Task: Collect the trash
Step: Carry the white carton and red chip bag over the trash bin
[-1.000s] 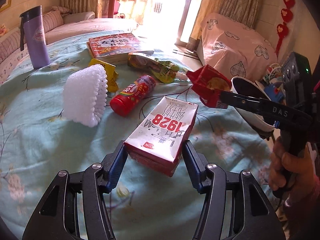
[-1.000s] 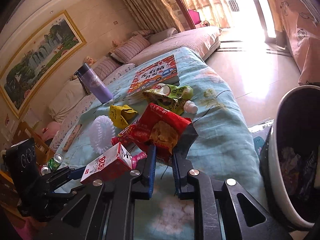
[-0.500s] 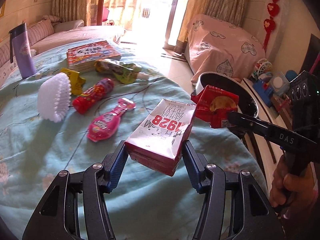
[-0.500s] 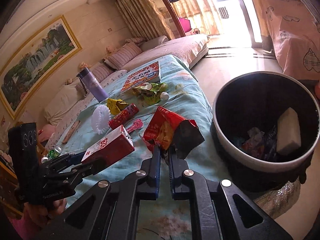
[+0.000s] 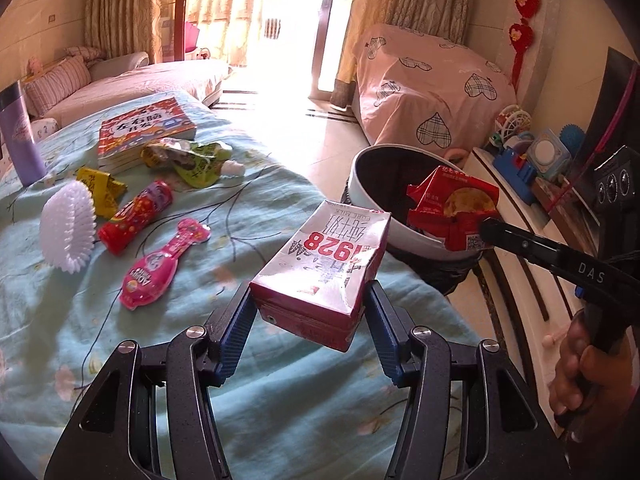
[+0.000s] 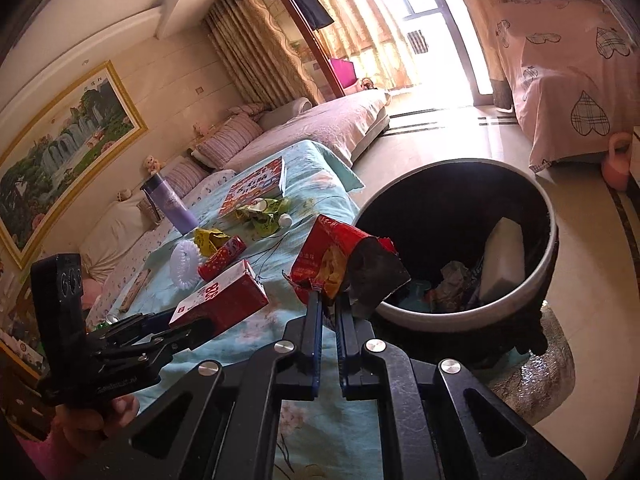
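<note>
My left gripper (image 5: pixel 310 312) is shut on a red-and-white milk carton (image 5: pixel 324 268) marked 1928, held in the air over the table's right edge; the carton shows in the right wrist view (image 6: pixel 220 300) too. My right gripper (image 6: pixel 330 300) is shut on a red snack bag (image 6: pixel 340 264), held at the near rim of the round trash bin (image 6: pixel 548 248). In the left wrist view the bag (image 5: pixel 452 208) hangs over the bin (image 5: pixel 368 196). The bin holds crumpled trash and a white block (image 6: pixel 502 256).
On the teal tablecloth (image 5: pixel 260 208) lie a pink pouch (image 5: pixel 160 268), a red tube (image 5: pixel 136 216), a white brush (image 5: pixel 68 232), a yellow wrapper (image 5: pixel 100 188), a green pouch (image 5: pixel 192 160), a book (image 5: pixel 144 128) and a purple flask (image 5: pixel 18 136). A low cabinet with toys (image 5: pixel 528 156) stands right of the bin.
Both grippers have carried their loads right, from over the table to the bin. The pink pouch that the carton covered now shows. The snack bag now hangs at the bin's rim.
</note>
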Action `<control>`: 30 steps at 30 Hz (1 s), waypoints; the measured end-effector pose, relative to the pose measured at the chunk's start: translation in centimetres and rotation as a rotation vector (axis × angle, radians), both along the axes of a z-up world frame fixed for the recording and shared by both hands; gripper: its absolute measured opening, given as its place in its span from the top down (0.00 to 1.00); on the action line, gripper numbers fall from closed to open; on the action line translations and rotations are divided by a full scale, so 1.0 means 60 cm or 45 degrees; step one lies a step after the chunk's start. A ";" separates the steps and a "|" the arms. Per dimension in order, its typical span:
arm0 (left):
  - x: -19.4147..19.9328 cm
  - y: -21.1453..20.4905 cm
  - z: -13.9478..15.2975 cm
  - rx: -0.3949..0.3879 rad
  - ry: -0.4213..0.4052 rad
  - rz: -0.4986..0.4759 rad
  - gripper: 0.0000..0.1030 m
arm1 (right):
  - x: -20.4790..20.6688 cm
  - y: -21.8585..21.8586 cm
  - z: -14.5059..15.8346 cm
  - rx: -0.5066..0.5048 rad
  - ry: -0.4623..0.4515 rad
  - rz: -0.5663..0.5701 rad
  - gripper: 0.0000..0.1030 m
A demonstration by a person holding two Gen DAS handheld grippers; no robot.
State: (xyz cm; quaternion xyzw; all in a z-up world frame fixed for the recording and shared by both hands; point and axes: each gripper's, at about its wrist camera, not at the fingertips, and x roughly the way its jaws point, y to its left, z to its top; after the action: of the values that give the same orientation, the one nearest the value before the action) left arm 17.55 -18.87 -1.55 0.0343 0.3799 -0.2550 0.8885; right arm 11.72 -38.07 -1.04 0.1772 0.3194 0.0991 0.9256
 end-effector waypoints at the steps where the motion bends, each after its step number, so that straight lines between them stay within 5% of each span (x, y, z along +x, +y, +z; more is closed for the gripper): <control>1: -0.001 -0.005 0.001 0.000 -0.002 -0.005 0.47 | -0.001 -0.005 0.001 0.001 -0.003 -0.008 0.94; 30: 0.046 -0.146 0.024 0.077 -0.032 -0.138 0.48 | 0.013 -0.105 0.002 -0.052 0.024 -0.148 0.95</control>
State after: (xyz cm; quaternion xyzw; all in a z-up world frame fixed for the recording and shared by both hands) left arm 20.33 -27.65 -0.11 0.0846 0.3738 -0.2906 0.8767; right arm 12.49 -44.35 -0.91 0.1773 0.3191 0.0368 0.9302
